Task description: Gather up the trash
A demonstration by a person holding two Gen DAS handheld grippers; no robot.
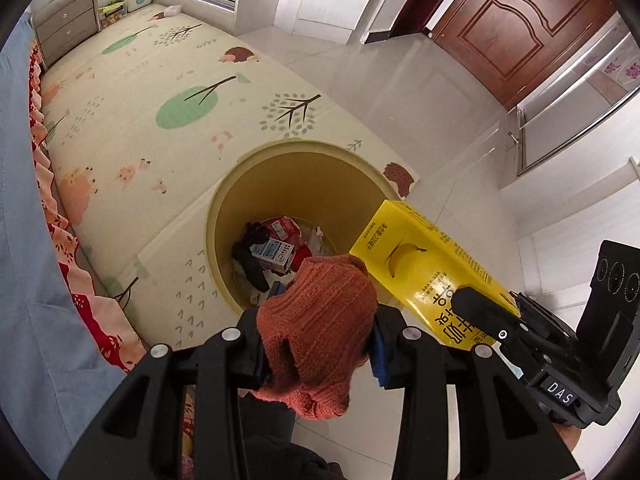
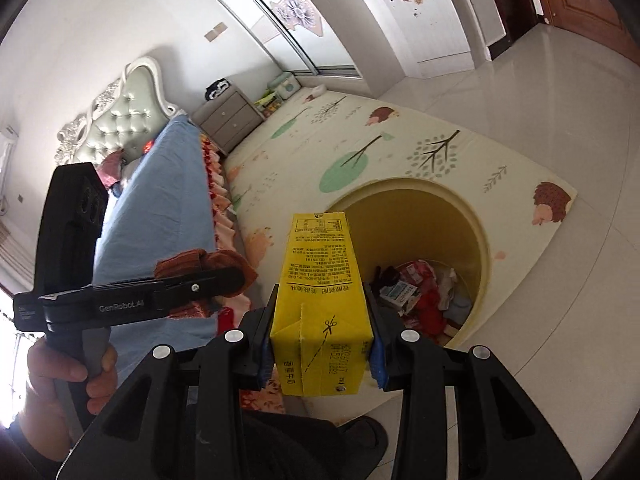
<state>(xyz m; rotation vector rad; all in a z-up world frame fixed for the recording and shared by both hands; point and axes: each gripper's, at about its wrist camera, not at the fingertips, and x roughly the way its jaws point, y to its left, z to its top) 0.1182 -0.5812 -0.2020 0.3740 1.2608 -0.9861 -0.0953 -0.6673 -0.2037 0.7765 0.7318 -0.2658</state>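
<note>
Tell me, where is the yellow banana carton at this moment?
The yellow banana carton is clamped in the right gripper, above the near rim of the yellow bin; in the left wrist view it is right of the rust knitted cloth.

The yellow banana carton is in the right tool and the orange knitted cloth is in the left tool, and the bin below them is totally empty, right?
Almost. The bin is not empty: the left wrist view shows a small white carton, red wrappers and dark bits at its bottom. The rest holds: the right tool grips the yellow banana carton, and the left tool grips the orange knitted cloth.
</note>
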